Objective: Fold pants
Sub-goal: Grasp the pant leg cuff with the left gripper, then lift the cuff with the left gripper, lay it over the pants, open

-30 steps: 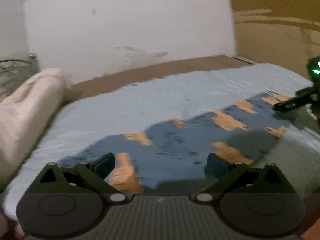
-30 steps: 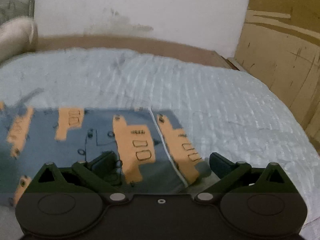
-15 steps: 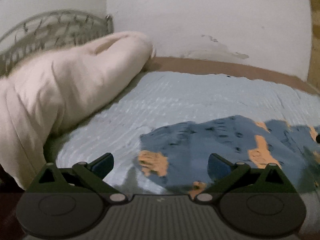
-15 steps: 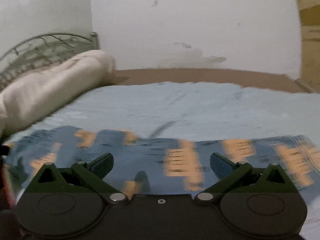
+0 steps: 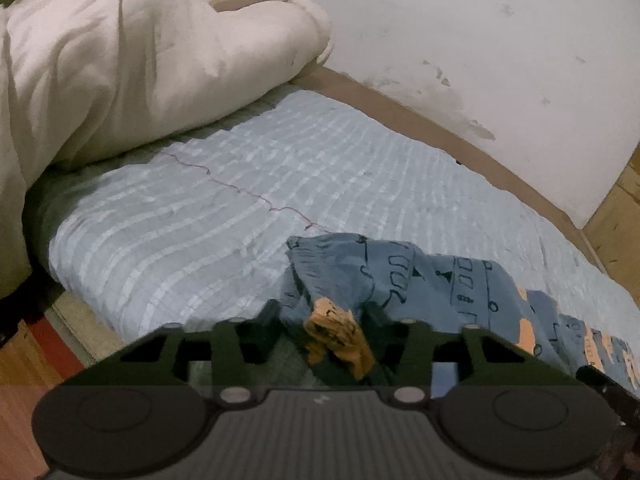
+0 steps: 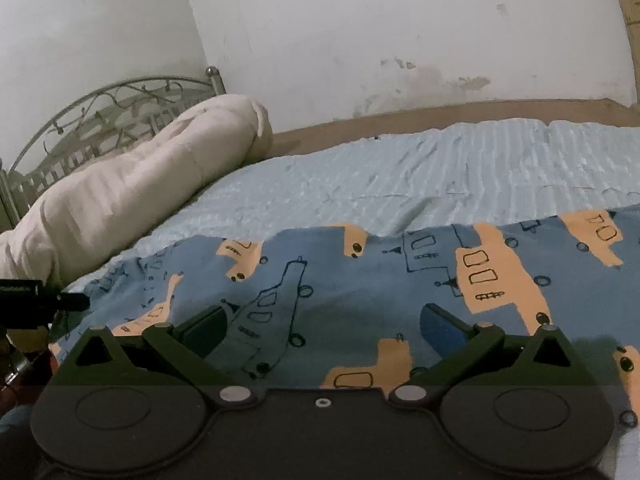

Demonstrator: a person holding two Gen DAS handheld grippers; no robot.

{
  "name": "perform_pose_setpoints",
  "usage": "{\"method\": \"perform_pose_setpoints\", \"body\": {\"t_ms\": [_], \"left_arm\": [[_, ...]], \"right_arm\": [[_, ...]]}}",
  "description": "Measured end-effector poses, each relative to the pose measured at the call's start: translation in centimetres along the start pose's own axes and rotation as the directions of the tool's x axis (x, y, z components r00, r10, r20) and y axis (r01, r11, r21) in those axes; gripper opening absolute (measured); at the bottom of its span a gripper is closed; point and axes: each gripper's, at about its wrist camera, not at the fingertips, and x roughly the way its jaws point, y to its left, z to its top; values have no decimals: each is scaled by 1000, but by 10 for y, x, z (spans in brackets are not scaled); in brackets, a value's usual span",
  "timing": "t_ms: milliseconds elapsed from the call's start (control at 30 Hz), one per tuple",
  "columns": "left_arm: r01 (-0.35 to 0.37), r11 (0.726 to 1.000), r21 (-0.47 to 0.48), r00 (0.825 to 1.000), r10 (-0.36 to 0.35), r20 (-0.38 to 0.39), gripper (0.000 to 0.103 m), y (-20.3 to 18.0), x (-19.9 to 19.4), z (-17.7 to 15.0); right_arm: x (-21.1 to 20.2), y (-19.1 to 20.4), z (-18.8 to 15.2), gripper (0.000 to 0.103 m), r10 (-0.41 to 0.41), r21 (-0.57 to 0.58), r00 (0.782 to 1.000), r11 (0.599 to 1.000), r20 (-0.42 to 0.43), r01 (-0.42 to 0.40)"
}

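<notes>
Left gripper pinches the pants at their bunched end, toward six o'clock on the bedspread, so we can lift a fold, while our right gripper hovers spread above them.

- Pants: dusty blue, scattered with orange vehicle shapes and dark outline drawings of trucks and windows (orange underside showing at the bunched end).
- Bedspread beneath the pants: pale blue with lighter ribbed stripes; thin reddish thread line across it.
- Duvet beyond the pants: cream, plain.
- Bed frame edge behind the bedspread: brown.
- Wall above the bed: white, blotched with grey stains.
- Headboard behind the duvet: grey metal scrollwork.
- Left gripper and right gripper: matte black.
</notes>
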Motion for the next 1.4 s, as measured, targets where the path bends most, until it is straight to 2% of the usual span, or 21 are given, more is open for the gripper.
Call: {"method": "perform_pose_setpoints", "body": {"t_ms": [33,67,100,200,300,433,533,633,733,833,867,900,1033,1133,1200,1333,1400], "left_arm": [[-7,1000,-6,1000,7,-5,35,-1,0,0],[-17,1000,-15,1000,16,-8,25,-3,0,1],[-41,999,-25,999,41,-9,21,-6,1,3],[-103,994,-19,995,103,13,17,-17,-3,7],[-170,984,51,981,165,102,16,-37,-21,6],[-210,974,88,963,191,191,15,-51,-51,4],[-230,971,67,958,214,192,15,-48,-57,-2],[-274,956,100,955,259,145,16,-44,-38,-12],[-270,957,106,961,261,96,21,-35,-21,-19],[-250,962,106,966,241,95,44,-33,-26,-13],[-245,963,111,967,234,98,58,-32,-28,-11],[-241,963,118,967,229,110,65,-32,-30,-7],[-259,952,164,961,237,140,66,-40,-25,9],[-233,940,249,969,203,141,72,-56,-11,19],[-244,911,333,969,216,121,72,-68,8,21],[-284,844,454,955,292,54,67,-77,50,16],[-301,833,465,948,313,53,66,-71,60,12]], "right_arm": [[1,-1,-1,102,3,1,1000,1000,-1,-3],[2,-2,-2,102,6,0,1000,1000,-2,-6],[4,-2,-3,102,10,-2,1000,1000,-4,-10],[4,-6,-5,102,24,7,1000,1000,-1,-24],[4,-10,-6,102,40,26,999,999,6,-40],[1,-13,-7,102,58,44,998,997,22,-59],[0,-11,-8,102,59,40,998,997,28,-60],[0,-11,-9,102,63,36,998,997,30,-64],[-1,-12,-10,102,65,38,997,997,33,-67],[-1,-14,-11,102,72,44,997,996,37,-73],[-1,-15,-11,102,74,46,997,996,39,-76],[-1,-16,-11,102,76,48,996,996,40,-78],[-1,-17,-12,102,81,51,996,995,44,-83],[-1,-17,-12,102,80,51,996,995,46,-83],[-1,-17,-12,102,81,51,996,995,46,-83],[-1,-17,-12,102,82,52,996,995,46,-84],[-1,-17,-12,102,84,55,995,995,48,-86]]}}
